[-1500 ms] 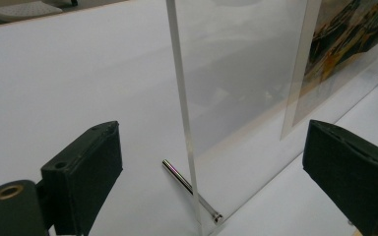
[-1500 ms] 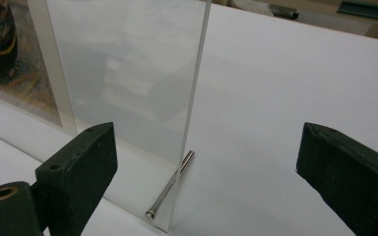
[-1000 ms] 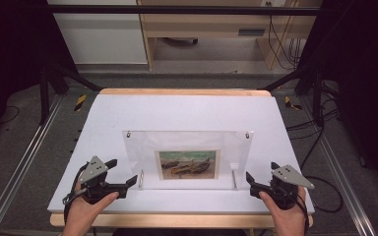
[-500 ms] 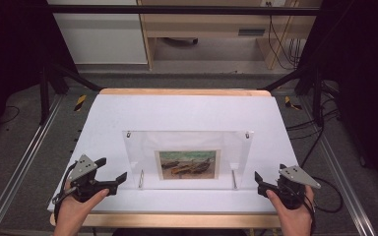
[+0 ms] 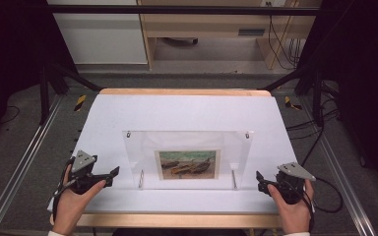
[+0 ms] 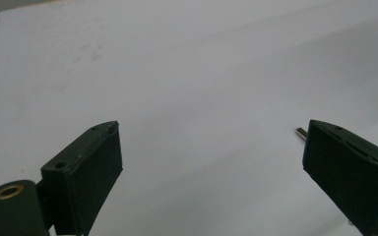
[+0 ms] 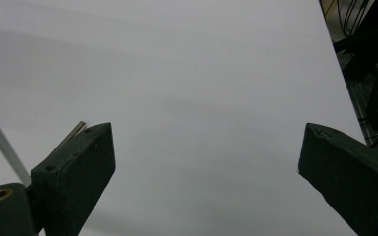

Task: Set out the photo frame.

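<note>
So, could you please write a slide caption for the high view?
Two hand-held tools, left and right, sit open on either side of a clear acrylic photo frame on the white table.

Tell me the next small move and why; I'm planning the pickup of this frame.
Probably bring both tools inward to the frame edges. The left tool and right tool sit open beside its lower corners, apart from it, with nothing between their jaws.
</note>
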The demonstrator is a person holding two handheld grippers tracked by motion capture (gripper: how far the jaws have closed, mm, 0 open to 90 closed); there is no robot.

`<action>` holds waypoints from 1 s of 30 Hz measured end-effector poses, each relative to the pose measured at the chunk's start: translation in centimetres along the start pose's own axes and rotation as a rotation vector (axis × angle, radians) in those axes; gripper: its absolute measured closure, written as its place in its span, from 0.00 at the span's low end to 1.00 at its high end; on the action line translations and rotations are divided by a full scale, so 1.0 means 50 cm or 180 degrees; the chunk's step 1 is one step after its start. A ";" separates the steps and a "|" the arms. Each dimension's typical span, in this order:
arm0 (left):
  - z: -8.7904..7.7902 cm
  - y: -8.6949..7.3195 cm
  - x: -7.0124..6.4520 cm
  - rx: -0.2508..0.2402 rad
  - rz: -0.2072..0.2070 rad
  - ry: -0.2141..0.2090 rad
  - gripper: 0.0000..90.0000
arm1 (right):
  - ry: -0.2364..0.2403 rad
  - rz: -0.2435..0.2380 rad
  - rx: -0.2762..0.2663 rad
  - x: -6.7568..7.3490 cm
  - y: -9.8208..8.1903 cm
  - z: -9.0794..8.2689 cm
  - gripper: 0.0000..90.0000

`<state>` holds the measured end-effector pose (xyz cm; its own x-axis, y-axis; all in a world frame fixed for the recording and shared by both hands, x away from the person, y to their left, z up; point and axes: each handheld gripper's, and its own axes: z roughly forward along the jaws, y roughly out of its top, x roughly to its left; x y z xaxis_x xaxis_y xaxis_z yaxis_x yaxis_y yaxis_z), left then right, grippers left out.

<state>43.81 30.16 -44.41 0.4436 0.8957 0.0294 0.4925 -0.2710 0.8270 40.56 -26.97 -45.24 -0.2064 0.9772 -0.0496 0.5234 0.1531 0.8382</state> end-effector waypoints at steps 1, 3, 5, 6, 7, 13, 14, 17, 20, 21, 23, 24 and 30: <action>0.000 0.000 0.000 0.0000 0.0000 0.0000 0.08 | 0.0000 0.0000 0.0000 0.000 0.000 0.000 0.08; 0.015 -0.002 0.010 0.0070 -0.0020 0.0041 0.08 | -0.0011 0.0008 0.0074 -0.007 0.001 0.018 0.08; 0.019 -0.003 0.012 0.0089 -0.0010 0.0061 0.08 | -0.0011 0.0046 0.0114 -0.011 0.001 0.028 0.08; 0.028 -0.003 0.016 0.0106 -0.0008 0.0068 0.08 | -0.0008 0.0050 0.0131 -0.013 0.002 0.033 0.08; 0.032 -0.002 0.018 0.0136 0.0023 0.0078 0.08 | -0.0008 0.0061 0.0149 -0.016 0.003 0.036 0.08; 0.053 0.002 0.031 0.0173 0.0023 0.0116 0.08 | -0.0043 0.0078 0.0177 -0.027 0.016 0.059 0.08; 0.060 0.004 0.035 0.0170 0.0011 0.0121 0.08 | -0.0047 0.0077 0.0183 -0.029 0.018 0.062 0.08; 0.068 0.008 0.040 0.0179 0.0026 0.0133 0.08 | -0.0043 0.0088 0.0190 -0.033 0.024 0.074 0.09; 0.077 0.012 0.043 0.0185 0.0041 0.0138 0.08 | -0.0049 0.0099 0.0196 -0.036 0.031 0.085 0.09; 0.080 0.014 0.045 0.0181 0.0036 0.0145 0.08 | -0.0060 0.0094 0.0198 -0.038 0.034 0.088 0.09; 0.083 0.016 0.046 0.0189 0.0043 0.0142 0.08 | -0.0060 0.0100 0.0202 -0.039 0.037 0.091 0.10; 0.090 0.021 0.048 0.0185 0.0042 0.0143 0.08 | -0.0060 0.0124 0.0194 -0.040 0.044 0.096 0.11; 0.108 0.038 0.054 0.0172 0.0033 0.0143 0.08 | -0.0106 0.0151 0.0223 -0.045 0.061 0.113 0.12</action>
<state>50.01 30.14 -45.79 0.4153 0.9074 0.0640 0.5284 -0.2979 0.7950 47.26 -27.88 -45.64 -0.1529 0.9878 -0.0298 0.5888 0.1153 0.8000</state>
